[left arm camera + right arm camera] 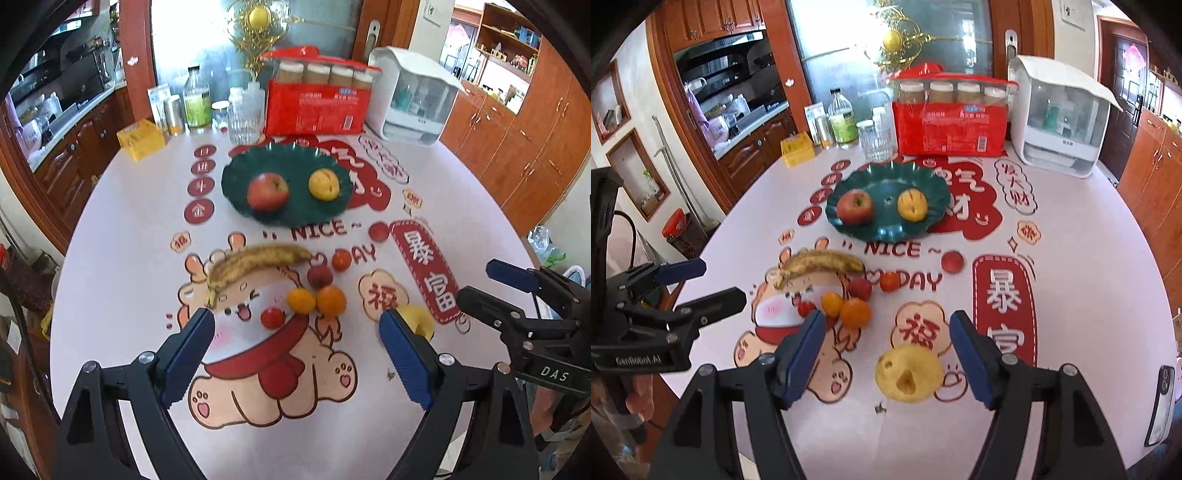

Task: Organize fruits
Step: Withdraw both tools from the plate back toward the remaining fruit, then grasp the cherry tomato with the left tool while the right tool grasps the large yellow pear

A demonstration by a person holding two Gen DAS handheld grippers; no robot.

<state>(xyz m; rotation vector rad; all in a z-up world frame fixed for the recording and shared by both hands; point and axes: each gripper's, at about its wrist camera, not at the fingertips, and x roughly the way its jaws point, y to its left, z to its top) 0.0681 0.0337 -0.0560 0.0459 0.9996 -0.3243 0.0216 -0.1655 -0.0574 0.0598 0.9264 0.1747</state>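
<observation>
Yellow fruit (424, 319) half hidden behind left tongs' pad; phone (1161, 402) cut by frame edge.

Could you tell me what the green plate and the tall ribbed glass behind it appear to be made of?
Green plate: probably glossy plastic or glazed ceramic; its scalloped rim catches bright highlights, but the look does not settle which.
Ribbed glass: clear glass, or possibly clear plastic; it is see-through, with vertical flutes that catch the light.
</observation>
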